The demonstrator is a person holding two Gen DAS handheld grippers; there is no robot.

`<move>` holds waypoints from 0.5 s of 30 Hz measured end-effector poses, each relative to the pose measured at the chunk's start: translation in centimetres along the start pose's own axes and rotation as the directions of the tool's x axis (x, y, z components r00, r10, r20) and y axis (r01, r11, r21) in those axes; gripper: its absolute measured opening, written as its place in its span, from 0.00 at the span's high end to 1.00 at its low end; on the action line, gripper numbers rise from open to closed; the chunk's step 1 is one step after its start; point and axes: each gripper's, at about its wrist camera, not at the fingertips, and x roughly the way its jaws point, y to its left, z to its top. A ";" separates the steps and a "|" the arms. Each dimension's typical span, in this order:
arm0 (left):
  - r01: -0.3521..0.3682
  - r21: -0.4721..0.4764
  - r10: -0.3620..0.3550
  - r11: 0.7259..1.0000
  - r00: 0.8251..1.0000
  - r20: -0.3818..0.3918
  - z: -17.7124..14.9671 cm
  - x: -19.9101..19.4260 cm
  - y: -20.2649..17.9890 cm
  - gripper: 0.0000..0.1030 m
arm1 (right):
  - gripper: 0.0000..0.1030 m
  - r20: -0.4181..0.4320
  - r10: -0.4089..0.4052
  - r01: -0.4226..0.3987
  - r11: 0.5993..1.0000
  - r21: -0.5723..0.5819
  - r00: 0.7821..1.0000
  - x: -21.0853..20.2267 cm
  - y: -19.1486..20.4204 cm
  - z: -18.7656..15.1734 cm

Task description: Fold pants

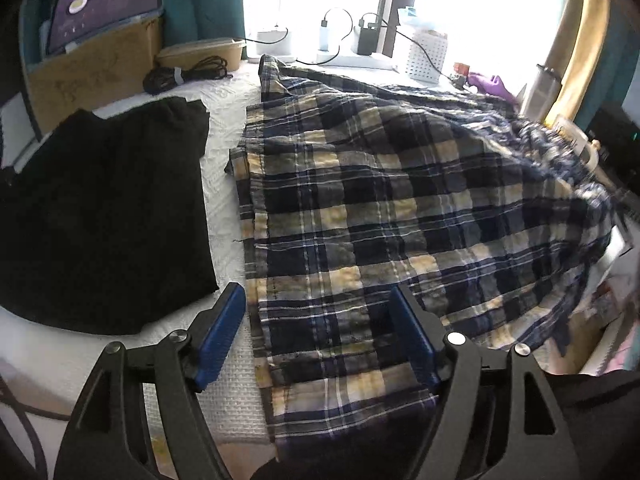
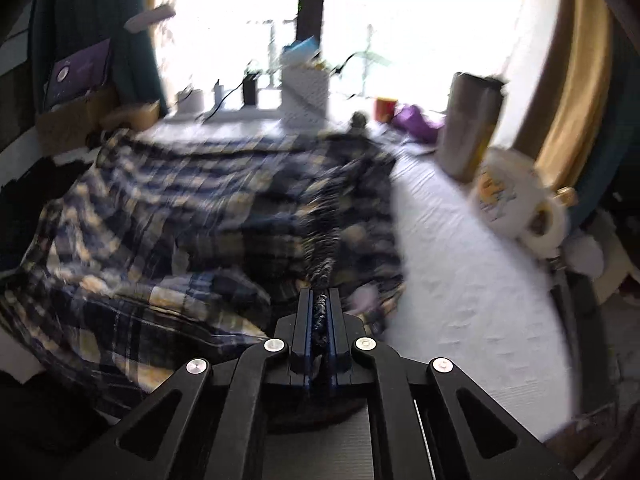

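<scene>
My right fingers [image 2: 319, 312] pinch the pants [image 1: 380, 200] at lower centre, left fingers [image 1: 316, 340] wide over their hem; next I'd clamp it.

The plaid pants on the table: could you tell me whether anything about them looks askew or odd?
Yes: the plaid pants lie unevenly. Near the right gripper, shut on a gathered edge, the cloth is bunched and rumpled, and the hems near the open left gripper do not line up.
</scene>
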 end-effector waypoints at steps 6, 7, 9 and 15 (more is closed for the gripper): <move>-0.044 0.054 0.043 0.998 0.999 0.024 -0.2 0.3 -1.5 0.39 | 0.95 0.025 -0.081 0.080 0.996 0.047 0.996 -2.0 -3.5 0.4; -0.043 0.059 0.041 0.997 0.999 0.027 -0.2 0.2 -1.6 0.49 | 0.95 0.018 -0.087 0.086 0.995 0.057 0.996 -2.0 -4.0 0.3; -0.019 0.081 0.017 0.996 1.000 0.024 -0.1 0.1 -2.0 0.72 | 0.95 -0.001 -0.101 0.100 0.991 0.087 0.995 -1.7 -5.2 -0.4; 0.019 0.106 -0.020 0.994 1.000 0.007 0.5 -0.3 -2.4 0.97 | 0.95 -0.057 -0.084 0.092 0.983 0.160 0.995 0.2 -6.8 -2.4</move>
